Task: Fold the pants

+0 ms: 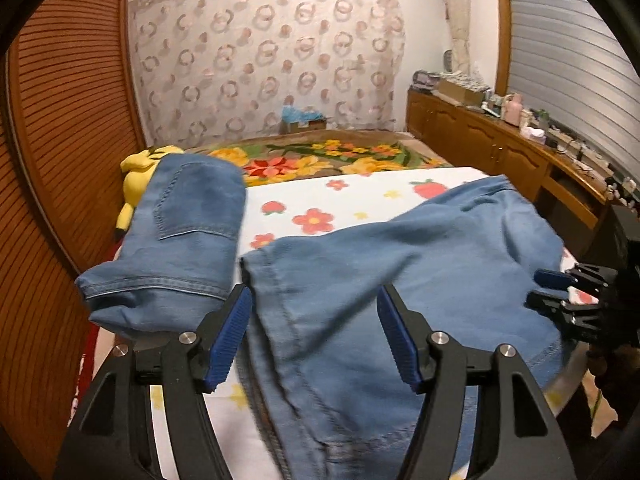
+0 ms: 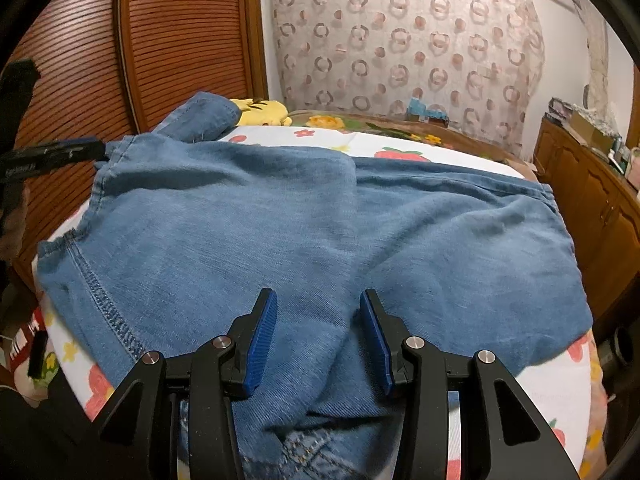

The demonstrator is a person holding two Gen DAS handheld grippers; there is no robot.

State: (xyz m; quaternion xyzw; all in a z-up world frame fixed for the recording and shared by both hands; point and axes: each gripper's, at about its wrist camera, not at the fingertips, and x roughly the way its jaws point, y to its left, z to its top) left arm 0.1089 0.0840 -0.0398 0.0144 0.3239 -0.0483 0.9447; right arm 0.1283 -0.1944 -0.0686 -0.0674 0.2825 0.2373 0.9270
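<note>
The light blue denim pants (image 2: 320, 240) lie rumpled across the flower-printed sheet (image 2: 400, 148) on the bed, one leg folded over the other, a stitched hem and side seam showing at the left.

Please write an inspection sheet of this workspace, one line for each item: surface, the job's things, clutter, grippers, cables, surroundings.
Surface: white sheet with strawberry and flower print on a bed; a floral blanket lies beyond it.
Job's things: blue denim pants spread across the sheet, one part lapped over another; a second folded denim piece lies at the left edge.
Clutter: yellow plush toy beside the folded denim piece.
Grippers: left gripper open above the pants, pads clear of the cloth; right gripper open, the denim between its pads, no pinch visible.
Cables: nothing seen on the bed.
Surroundings: slatted wooden doors, patterned curtain, wooden sideboard crowded with small items.
</note>
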